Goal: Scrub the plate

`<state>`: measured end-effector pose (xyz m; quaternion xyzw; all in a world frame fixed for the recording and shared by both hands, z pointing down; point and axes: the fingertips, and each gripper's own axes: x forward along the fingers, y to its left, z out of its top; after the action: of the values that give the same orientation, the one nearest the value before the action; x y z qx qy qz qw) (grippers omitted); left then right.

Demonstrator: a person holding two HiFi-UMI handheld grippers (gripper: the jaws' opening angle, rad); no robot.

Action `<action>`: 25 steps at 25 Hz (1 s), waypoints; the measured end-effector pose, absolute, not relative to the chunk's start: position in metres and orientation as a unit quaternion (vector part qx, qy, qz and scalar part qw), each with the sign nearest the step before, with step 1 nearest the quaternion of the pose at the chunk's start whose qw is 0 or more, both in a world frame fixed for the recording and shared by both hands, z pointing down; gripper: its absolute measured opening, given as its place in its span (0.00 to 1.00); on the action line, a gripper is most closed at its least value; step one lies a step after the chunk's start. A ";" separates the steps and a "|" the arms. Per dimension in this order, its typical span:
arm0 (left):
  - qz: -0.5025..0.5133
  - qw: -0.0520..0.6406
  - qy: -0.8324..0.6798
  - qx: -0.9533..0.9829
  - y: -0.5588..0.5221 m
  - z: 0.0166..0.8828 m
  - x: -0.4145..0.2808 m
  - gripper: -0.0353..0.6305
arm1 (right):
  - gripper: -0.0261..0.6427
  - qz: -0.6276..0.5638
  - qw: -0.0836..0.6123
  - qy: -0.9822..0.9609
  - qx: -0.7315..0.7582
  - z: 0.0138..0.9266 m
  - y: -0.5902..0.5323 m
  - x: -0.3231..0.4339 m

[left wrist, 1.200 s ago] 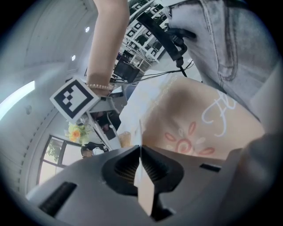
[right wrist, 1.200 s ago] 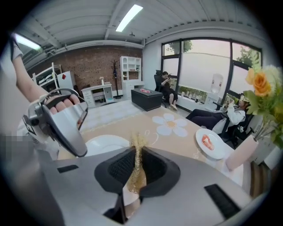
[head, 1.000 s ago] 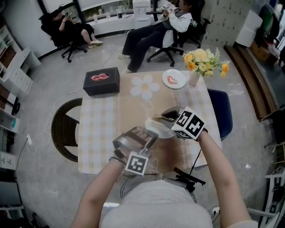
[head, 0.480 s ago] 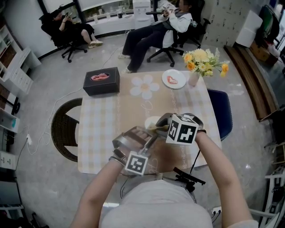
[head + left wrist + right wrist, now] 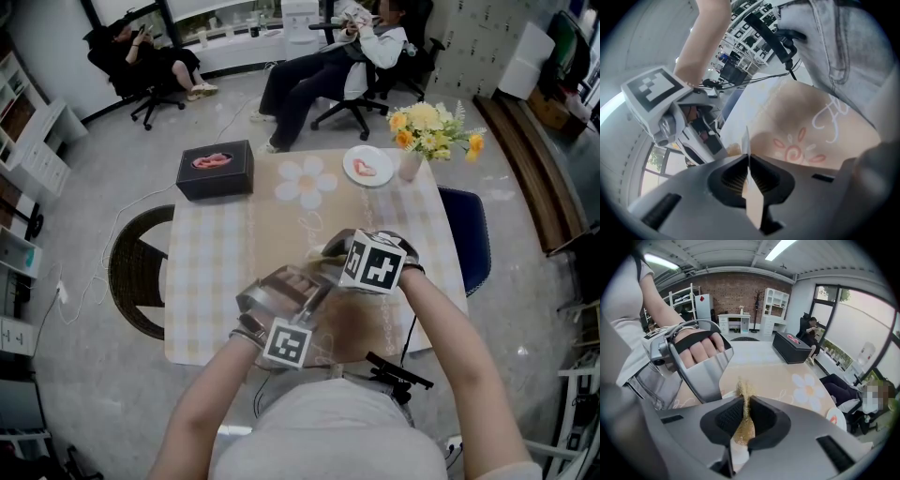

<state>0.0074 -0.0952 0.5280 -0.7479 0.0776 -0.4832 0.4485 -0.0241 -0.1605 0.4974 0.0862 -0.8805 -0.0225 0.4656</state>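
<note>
1. Two grippers meet over the near edge of the table (image 5: 211,272). The left gripper (image 5: 749,174) is clamped on the rim of the plate (image 5: 753,206), its jaws parted only by that thin edge, so the plate is held up off the table.
2. The right gripper (image 5: 744,416) is pinched tight on a golden, fibrous scrubber (image 5: 742,431), whose tuft pokes out past the jaws.
3. We judge the plate stiff, smooth and probably slippery, and breakable if dropped. The rim is the place to hold it, leaving the face free. Hard scrubbing could twist it in so narrow a grip.
4. It looks white and thin, seen edge-on in the left gripper view. In the head view the grippers hide most of it, so we cannot tell how dirty it is.
</note>
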 end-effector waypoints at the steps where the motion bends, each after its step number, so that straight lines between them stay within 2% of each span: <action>1: -0.483 0.450 0.078 -0.747 -0.096 0.528 0.008 0.08 | 0.10 -0.018 0.463 -0.881 0.094 0.499 -0.164 -0.024; 19: -0.477 0.453 0.076 -0.749 -0.096 0.524 0.011 0.08 | 0.10 0.099 0.482 -0.841 0.226 0.538 -0.225 0.016; 25: -0.473 0.453 0.076 -0.752 -0.094 0.524 0.014 0.08 | 0.10 0.126 0.438 -0.859 0.233 0.518 -0.222 0.015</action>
<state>0.0144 -0.0937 0.5241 -0.7518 0.0764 -0.4732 0.4527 0.0149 -0.2219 0.5184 0.2330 -0.8591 0.1262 0.4379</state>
